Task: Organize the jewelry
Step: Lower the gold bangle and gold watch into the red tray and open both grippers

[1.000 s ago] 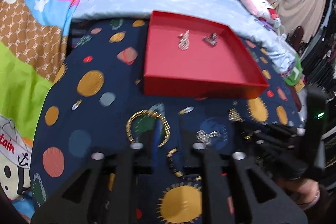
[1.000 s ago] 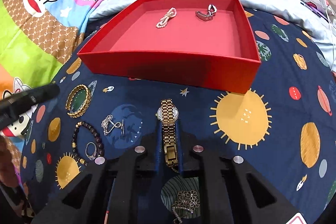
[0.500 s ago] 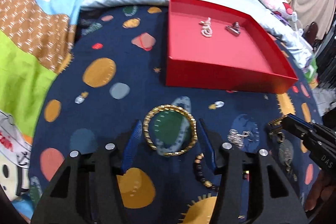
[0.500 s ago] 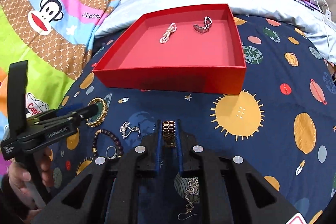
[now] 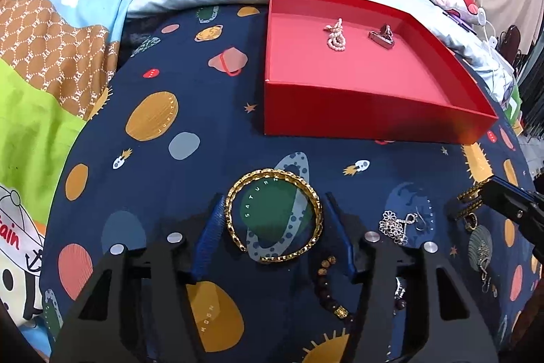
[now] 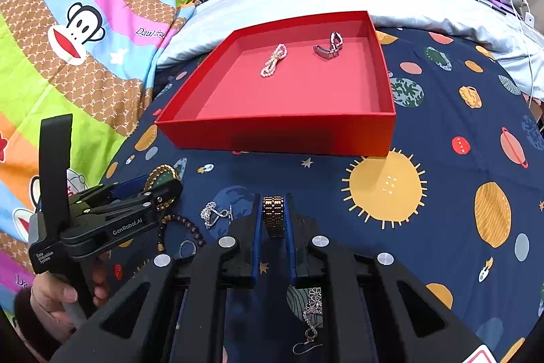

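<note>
Two hand-held grippers work over a navy planet-print cloth [image 5: 190,84] spread on a bed. The left gripper [image 5: 273,216] stands with its blue-padded fingers spread wide, one on either side of an open gold bangle [image 5: 273,215] that lies flat on the cloth; the pads sit just beside the bangle's rim, and contact cannot be confirmed. The right gripper [image 6: 274,218] has its fingers drawn narrow and clamped on the band of a gold watch [image 6: 273,216], which shows as a short run of links between the pads.

The red tray [image 6: 272,135] rests farther back on the cloth, well apart from both grippers. In it lie a pearl bracelet [image 6: 273,60] and, to its right, a dark metal-link piece [image 6: 328,46], near each other but apart.

Loose on the cloth between the two grippers: a silver flower-link bracelet [image 5: 396,227], a dark beaded bracelet [image 5: 329,288] and a small ring [image 6: 187,247]. A silver flower earring [image 6: 311,312] lies beneath the right gripper's frame. The person's left hand [image 6: 57,298] grips the left tool's handle.
</note>
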Demonstrator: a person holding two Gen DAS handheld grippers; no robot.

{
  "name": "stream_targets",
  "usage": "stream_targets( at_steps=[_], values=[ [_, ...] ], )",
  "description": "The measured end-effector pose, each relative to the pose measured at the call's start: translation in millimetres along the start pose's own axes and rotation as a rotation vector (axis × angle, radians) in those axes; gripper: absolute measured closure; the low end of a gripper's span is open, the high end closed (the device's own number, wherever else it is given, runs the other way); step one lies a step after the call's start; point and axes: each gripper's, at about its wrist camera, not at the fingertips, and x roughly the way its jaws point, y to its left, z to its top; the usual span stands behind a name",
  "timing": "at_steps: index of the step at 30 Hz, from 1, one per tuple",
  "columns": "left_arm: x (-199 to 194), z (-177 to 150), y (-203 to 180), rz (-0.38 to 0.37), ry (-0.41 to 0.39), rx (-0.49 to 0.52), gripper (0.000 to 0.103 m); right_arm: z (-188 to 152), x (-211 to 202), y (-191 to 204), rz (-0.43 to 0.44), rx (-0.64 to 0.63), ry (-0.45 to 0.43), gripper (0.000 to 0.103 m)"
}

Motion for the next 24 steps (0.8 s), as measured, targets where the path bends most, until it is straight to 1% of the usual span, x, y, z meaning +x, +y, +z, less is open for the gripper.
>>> stream_targets(
  at_steps=[4, 9, 13, 15, 18, 20, 22, 24],
  values=[
    [-9, 0, 1, -0.026, -0.005, -0.008, 0.048, 4, -10, 2, 0.006, -0.002, -0.026, 0.092],
    [-39, 9, -2, -0.080, -0.045, -0.014, 0.048, 18, -31, 5, 0.013, -0.010, -0.076, 0.092],
    [-68, 29, -8, -0.120, -0.104, 0.006, 0.048, 44, -48, 8, 0.018, -0.037, -0.124, 0.092],
    [-77, 47, -13, -0.145, -0.130, 0.021, 0.048, 59, -53, 8, 0.017, -0.047, -0.147, 0.092],
    [-73, 73, -21, -0.173, -0.142, 0.044, 0.048, 91, -48, 5, 0.011, -0.059, -0.167, 0.092],
    [-65, 89, -29, -0.152, -0.156, 0.066, 0.048, 107, -39, 1, 0.005, -0.059, -0.168, 0.092],
    [-51, 106, -36, -0.150, -0.162, 0.085, 0.048, 123, -25, -6, 0.005, -0.048, -0.163, 0.092],
    [-32, 121, -42, -0.165, -0.145, 0.082, 0.048, 138, -7, -14, -0.005, -0.033, -0.155, 0.092]
  ],
)
